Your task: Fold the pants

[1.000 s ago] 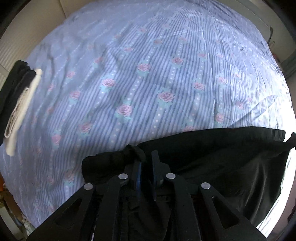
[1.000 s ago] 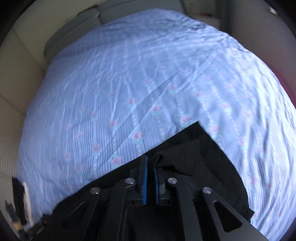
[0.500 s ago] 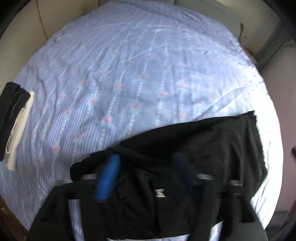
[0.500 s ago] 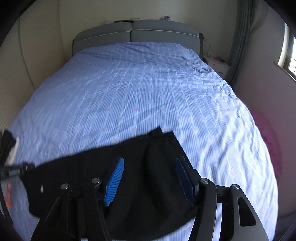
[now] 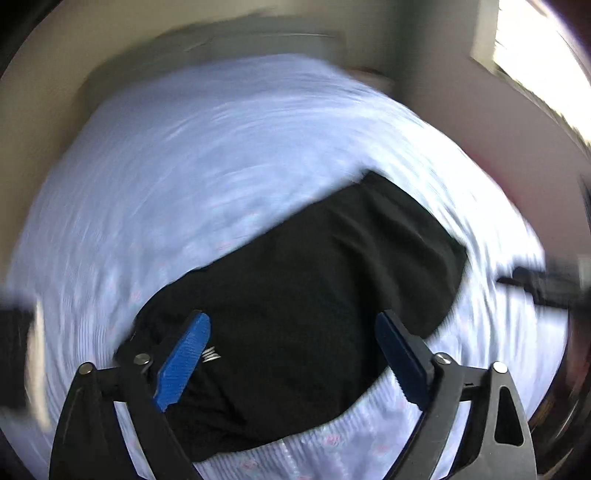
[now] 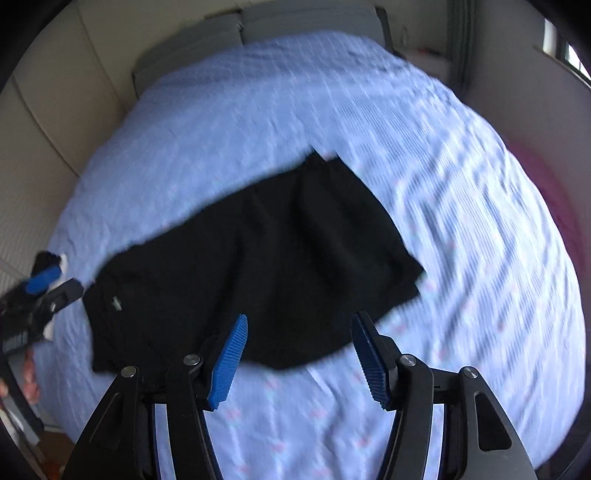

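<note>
My left tongs [image 5: 291, 356] and right tongs [image 6: 297, 356] gape wide, gripping nothing, above black pants [image 6: 255, 254] spread on the blue-striped bedsheet [image 6: 258, 110] below a grey headboard [image 6: 306, 16].

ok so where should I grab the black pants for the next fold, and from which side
Probably the far right corner of the pants, near. It lies flat and clear on the bed, so the open right gripper can come in low from the right edge, pinch that corner and carry it toward the logo end.

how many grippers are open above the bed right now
2. The left gripper hangs open over the black pants' logo end; the right gripper hangs open at their near edge. Neither holds fabric.
</note>
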`<state>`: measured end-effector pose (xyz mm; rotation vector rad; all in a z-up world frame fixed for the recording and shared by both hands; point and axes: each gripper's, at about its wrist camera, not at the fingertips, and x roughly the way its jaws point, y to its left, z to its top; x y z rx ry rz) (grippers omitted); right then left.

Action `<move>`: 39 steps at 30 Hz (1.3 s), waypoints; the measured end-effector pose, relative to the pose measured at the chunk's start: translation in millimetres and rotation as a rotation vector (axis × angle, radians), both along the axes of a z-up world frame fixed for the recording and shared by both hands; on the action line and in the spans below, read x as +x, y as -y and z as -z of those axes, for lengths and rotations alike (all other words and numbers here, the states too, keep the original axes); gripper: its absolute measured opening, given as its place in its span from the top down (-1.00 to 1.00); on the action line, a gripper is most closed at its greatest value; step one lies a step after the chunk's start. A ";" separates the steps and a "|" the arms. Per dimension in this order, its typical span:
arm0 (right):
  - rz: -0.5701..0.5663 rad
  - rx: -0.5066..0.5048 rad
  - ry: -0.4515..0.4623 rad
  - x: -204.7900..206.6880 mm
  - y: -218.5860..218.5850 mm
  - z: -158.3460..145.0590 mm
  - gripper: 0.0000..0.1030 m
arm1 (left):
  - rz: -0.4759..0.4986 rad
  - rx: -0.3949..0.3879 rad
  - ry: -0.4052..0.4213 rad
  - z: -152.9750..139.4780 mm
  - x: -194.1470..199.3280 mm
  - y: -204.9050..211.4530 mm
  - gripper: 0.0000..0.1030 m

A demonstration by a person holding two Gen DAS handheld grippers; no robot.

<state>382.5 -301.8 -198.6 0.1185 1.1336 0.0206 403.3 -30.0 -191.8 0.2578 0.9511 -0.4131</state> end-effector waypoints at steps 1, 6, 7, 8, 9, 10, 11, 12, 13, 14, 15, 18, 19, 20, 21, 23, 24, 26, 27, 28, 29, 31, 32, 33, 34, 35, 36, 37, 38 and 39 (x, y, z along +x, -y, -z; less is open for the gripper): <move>0.015 -0.004 -0.019 -7.2 7.1 4.5 -0.16 | 0.096 0.040 0.020 7.9 -12.6 20.0 -0.62; 0.069 0.063 -0.102 -36.0 32.5 30.3 -0.16 | 0.408 0.202 0.080 57.4 -51.7 96.5 -0.43; 0.076 0.071 -0.118 -41.5 35.2 37.2 -0.16 | 0.455 0.228 0.089 68.7 -56.3 109.3 -0.42; 0.085 0.080 -0.127 -46.1 37.8 43.3 -0.16 | 0.492 0.254 0.103 78.2 -60.1 119.9 -0.41; 0.090 0.091 -0.133 -49.2 39.3 48.0 -0.15 | 0.523 0.282 0.116 87.3 -61.8 128.3 -0.35; 0.090 0.105 -0.141 -51.9 40.4 53.2 -0.14 | 0.555 0.309 0.126 96.4 -62.6 137.2 -0.31; 0.090 0.114 -0.148 -53.1 41.6 57.5 -0.14 | 0.579 0.330 0.132 102.6 -62.6 144.1 -0.30; 0.093 0.119 -0.155 -54.3 42.4 62.7 -0.13 | 0.608 0.357 0.142 110.0 -61.7 150.5 -0.25; 0.093 0.128 -0.163 -55.1 42.9 68.2 -0.10 | 0.637 0.382 0.155 116.2 -60.9 155.5 -0.18; 0.091 0.141 -0.168 -55.6 43.1 72.3 -0.08 | 0.656 0.403 0.160 121.1 -58.0 160.0 -0.10; 0.088 0.163 -0.172 -55.1 43.0 77.5 -0.05 | 0.666 0.414 0.152 124.7 -53.7 162.2 0.13; 0.070 0.214 -0.180 -49.4 40.0 88.5 0.09 | 0.648 0.368 0.029 124.6 -27.7 159.3 0.55; 0.065 0.228 -0.179 -47.3 38.4 91.6 0.10 | 0.622 0.324 -0.015 120.6 -16.6 155.6 0.55; 0.055 0.249 -0.179 -42.9 35.9 94.9 0.11 | 0.590 0.283 -0.047 116.0 -7.4 151.4 0.55; 0.046 0.265 -0.181 -39.2 33.7 97.2 0.11 | 0.543 0.239 -0.083 110.5 5.4 145.4 0.52; 0.017 0.305 -0.181 -27.7 25.1 101.9 0.12 | 0.484 0.196 -0.118 106.5 24.6 137.5 0.50; -0.002 0.322 -0.178 -21.3 19.4 103.4 0.12 | 0.447 0.177 -0.132 105.1 34.1 132.9 0.46; -0.044 0.349 -0.162 -6.5 6.8 105.3 0.13 | 0.396 0.152 -0.160 105.2 48.6 126.2 0.38; -0.066 0.356 -0.152 -0.5 0.7 105.3 0.14 | 0.376 0.139 -0.178 105.7 54.2 122.5 0.33; -0.079 0.360 -0.143 4.9 -3.8 104.5 0.14 | 0.362 0.133 -0.193 106.8 59.3 119.8 0.31; -0.092 0.368 -0.132 10.8 -7.7 103.2 0.14 | 0.347 0.131 -0.201 107.5 61.7 117.1 0.30; -0.117 0.385 -0.105 23.5 -13.5 99.8 0.15 | 0.325 0.125 -0.209 106.9 66.7 109.5 0.23; -0.131 0.384 -0.090 30.7 -16.6 97.6 0.15 | 0.316 0.125 -0.211 108.6 68.6 107.2 0.21; -0.147 0.379 -0.080 36.9 -18.7 95.9 0.15 | 0.309 0.125 -0.215 110.3 69.0 105.5 0.21; -0.166 0.375 -0.074 42.3 -21.1 95.8 0.15 | 0.303 0.121 -0.220 111.3 70.3 104.1 0.21; -0.188 0.368 -0.079 49.3 -24.3 98.1 0.15 | 0.295 0.117 -0.225 112.4 70.9 102.4 0.20; -0.200 0.359 -0.088 54.8 -26.2 100.7 0.15 | 0.283 0.115 -0.230 114.1 72.0 100.3 0.20; -0.213 0.353 -0.097 59.4 -28.2 103.0 0.15 | 0.269 0.114 -0.234 115.8 74.2 98.0 0.20; -0.242 0.358 -0.124 66.5 -31.8 108.6 0.15 | 0.248 0.109 -0.238 117.8 77.0 95.5 0.20; -0.257 0.363 -0.151 72.6 -33.3 113.7 0.15 | 0.230 0.101 -0.246 119.4 80.1 93.7 0.17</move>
